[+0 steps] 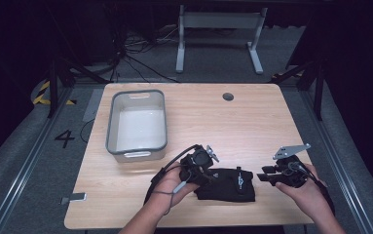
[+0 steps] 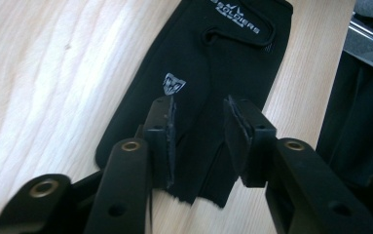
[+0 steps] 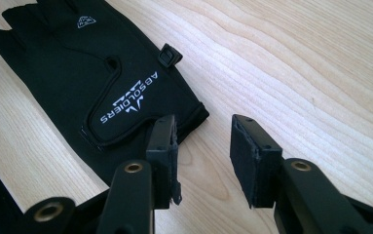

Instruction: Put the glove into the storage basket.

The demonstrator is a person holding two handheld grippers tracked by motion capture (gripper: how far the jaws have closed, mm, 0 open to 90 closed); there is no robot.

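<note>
Gloves [image 1: 227, 184] of black fabric were seen lying flat on the wooden counter [image 1: 252, 122], near its front edge, between the two hands. In the left gripper view, one fingerless glove [image 2: 213, 63] was shown with a small shield emblem and a wrist strap printed in white lettering; its cut finger ends lay beneath the left tongs [image 2: 199, 131]. Those jaws were held apart over the fabric, with a strip of the glove visible in the gap, and no pad was seen pressing on it. In the high view, the left tongs [image 1: 208, 170] were positioned at the left end of the black fabric, with the left hand [image 1: 172, 187] behind them. The right tongs [image 1: 263, 176] were held just beside the right end of the fabric, gripped by the right hand [image 1: 303, 187]. In the right gripper view, the right tongs [image 3: 203, 146] were seen with jaws apart over bare wood, the left jaw just at the cuff edge of the glove [image 3: 91, 83]; nothing was clamped between them. A grey plastic tub [image 1: 138, 146] with a white interior was set farther back on the counter, well apart from the gloves, to their left.
</note>
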